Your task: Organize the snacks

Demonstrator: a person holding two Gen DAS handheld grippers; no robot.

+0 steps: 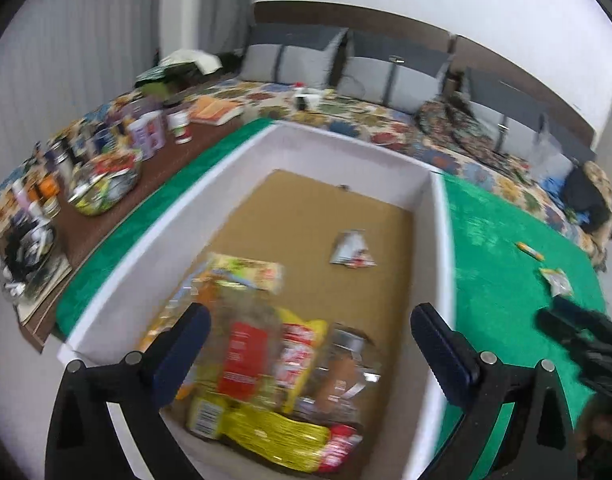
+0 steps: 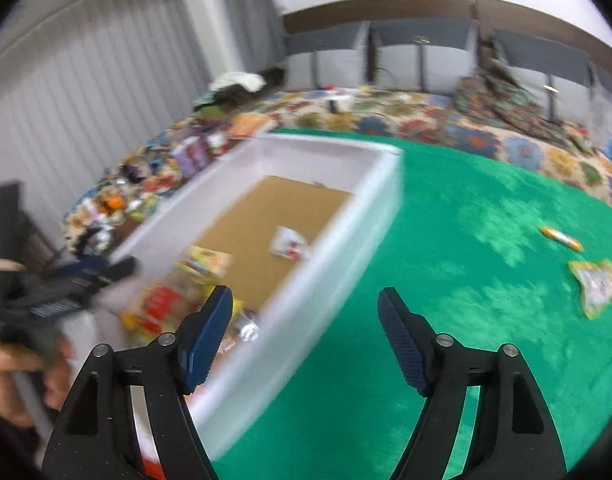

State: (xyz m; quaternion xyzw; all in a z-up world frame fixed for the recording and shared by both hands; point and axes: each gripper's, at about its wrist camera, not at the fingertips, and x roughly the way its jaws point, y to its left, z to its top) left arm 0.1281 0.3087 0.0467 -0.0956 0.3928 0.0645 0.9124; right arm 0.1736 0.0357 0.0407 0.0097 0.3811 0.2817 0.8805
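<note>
The left gripper (image 1: 310, 344) hung over the near end of the white box (image 1: 241, 148), its fingers spread wide with nothing between them. Below it a heap of snack packets (image 1: 265, 380) lay against the box's near wall: a clear bag with a red label, a yellow wrapper, and others too blurred to name. A small silver packet (image 1: 352, 250) lay alone toward the middle of the cardboard floor, well apart from the heap.

The right gripper (image 2: 306, 336) was out over the green cloth (image 2: 466, 220), just beside the box's right wall, its fingers likewise apart and empty. Both views were smeared, so fine detail was lost.

Two snacks lay outside the box, near the right edge of the green cloth: a small orange-and-white stick (image 2: 562, 239) and, nearer, a flat yellow-rimmed pouch (image 2: 598, 286). They were close together but not touching.

Judging from this, the sorting was far along, most of the packets being boxed, and the step in hand looked like a reach for the last loose pieces. The right gripper seemed the natural one for it, as both lay on its side. The next move would call for a swing toward the right edge, a low approach to the flat pouch, and a pinch on its crimped rim, since a pouch lying flat on the cloth offers little to grip from above. The thin stick might roll or slip if nudged.

Along the left edge, beyond the box, jars and a glass bowl (image 1: 105, 184) stood on a brown board.
</note>
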